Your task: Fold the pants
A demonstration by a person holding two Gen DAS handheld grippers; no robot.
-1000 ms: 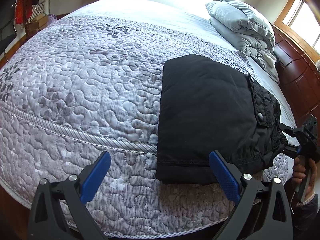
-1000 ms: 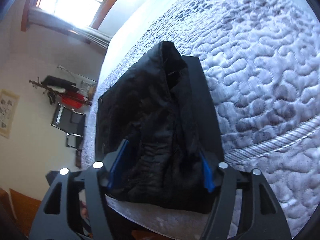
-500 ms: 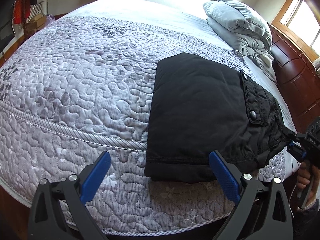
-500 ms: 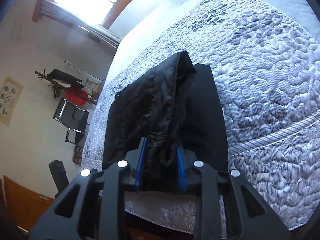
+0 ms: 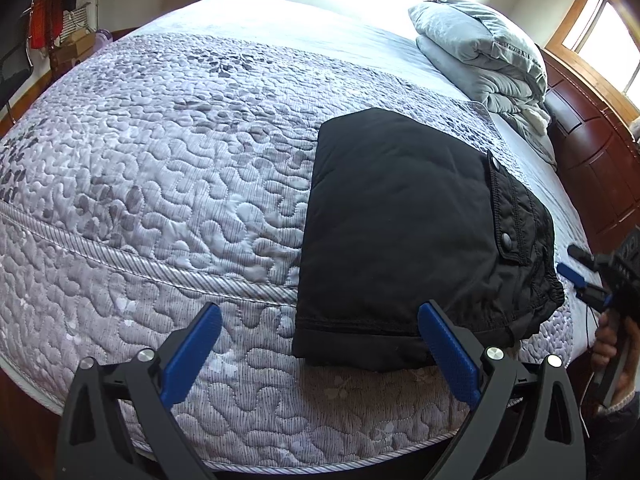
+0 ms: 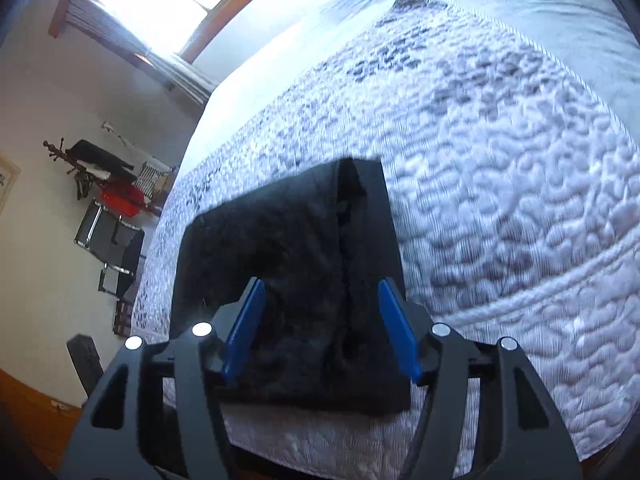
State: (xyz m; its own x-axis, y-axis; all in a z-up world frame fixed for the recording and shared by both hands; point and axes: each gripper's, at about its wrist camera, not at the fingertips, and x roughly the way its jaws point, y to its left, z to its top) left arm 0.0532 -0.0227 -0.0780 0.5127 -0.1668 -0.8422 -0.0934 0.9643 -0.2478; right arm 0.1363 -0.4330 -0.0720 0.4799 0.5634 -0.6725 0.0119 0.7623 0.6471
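The black pants (image 5: 404,220) lie folded into a compact rectangle on the quilted grey bed (image 5: 168,168), near its front edge. My left gripper (image 5: 320,344) is open and empty, hovering over the bed edge just in front of the pants' near-left corner. My right gripper (image 6: 320,328) is open, its blue pads either side of the waistband end of the pants (image 6: 304,280) without holding it. The right gripper also shows at the right edge of the left wrist view (image 5: 576,272), just off the waistband.
A folded grey duvet (image 5: 484,52) sits at the head of the bed by the dark wooden headboard (image 5: 592,152). A coat rack (image 6: 80,164) and a black chair (image 6: 112,248) stand by the far wall. Windows are behind the bed.
My right gripper was shut on the waistband half a second ago; it has opened and let the pants settle flat. The left gripper stayed open and barely moved.
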